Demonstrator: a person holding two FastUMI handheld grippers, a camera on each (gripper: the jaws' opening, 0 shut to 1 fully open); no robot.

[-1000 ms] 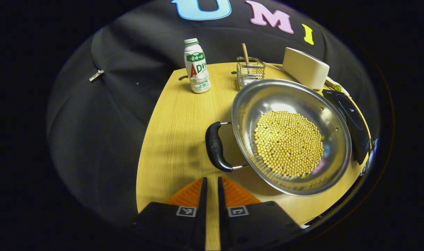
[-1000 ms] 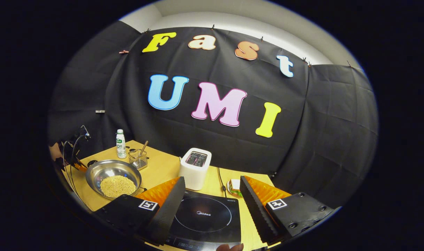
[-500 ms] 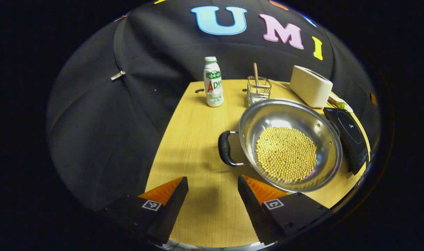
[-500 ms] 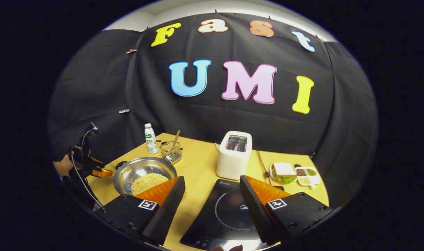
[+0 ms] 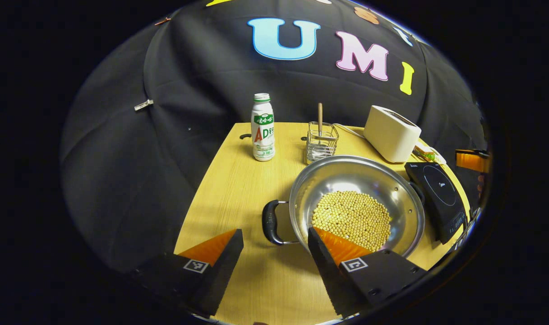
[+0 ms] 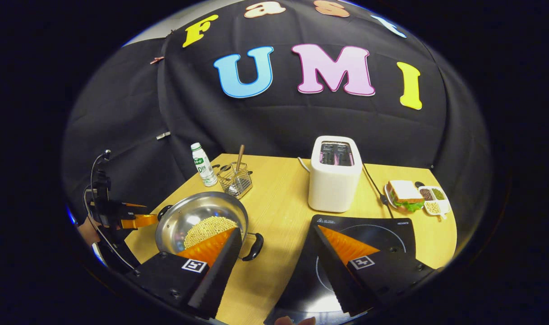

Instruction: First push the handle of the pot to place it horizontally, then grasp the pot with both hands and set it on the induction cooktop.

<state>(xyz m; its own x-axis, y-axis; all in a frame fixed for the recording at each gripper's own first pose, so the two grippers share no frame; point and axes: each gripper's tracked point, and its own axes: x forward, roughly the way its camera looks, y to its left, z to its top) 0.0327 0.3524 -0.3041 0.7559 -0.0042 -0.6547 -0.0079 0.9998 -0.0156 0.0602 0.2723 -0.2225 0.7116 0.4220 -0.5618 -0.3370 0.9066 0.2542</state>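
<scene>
Opened wide since a second ago, my left gripper (image 5: 274,246) and equally spread, empty right gripper (image 6: 274,243) flank the pot (image 5: 355,205), handles level, cooktop (image 6: 382,232) awaiting.

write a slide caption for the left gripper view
Open left gripper faces the near handle of a bean-filled pot beside the cooktop.

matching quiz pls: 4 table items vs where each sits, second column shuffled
Things:
1. bottle
2. toaster
3. sandwich
4. pot

Places:
A. behind the cooktop
B. left of the wire holder, by the back edge
C. left of the cooktop, full of beans
D. right of the toaster, beside a small tray

Pairs: 1-B, 2-A, 3-D, 4-C
</scene>
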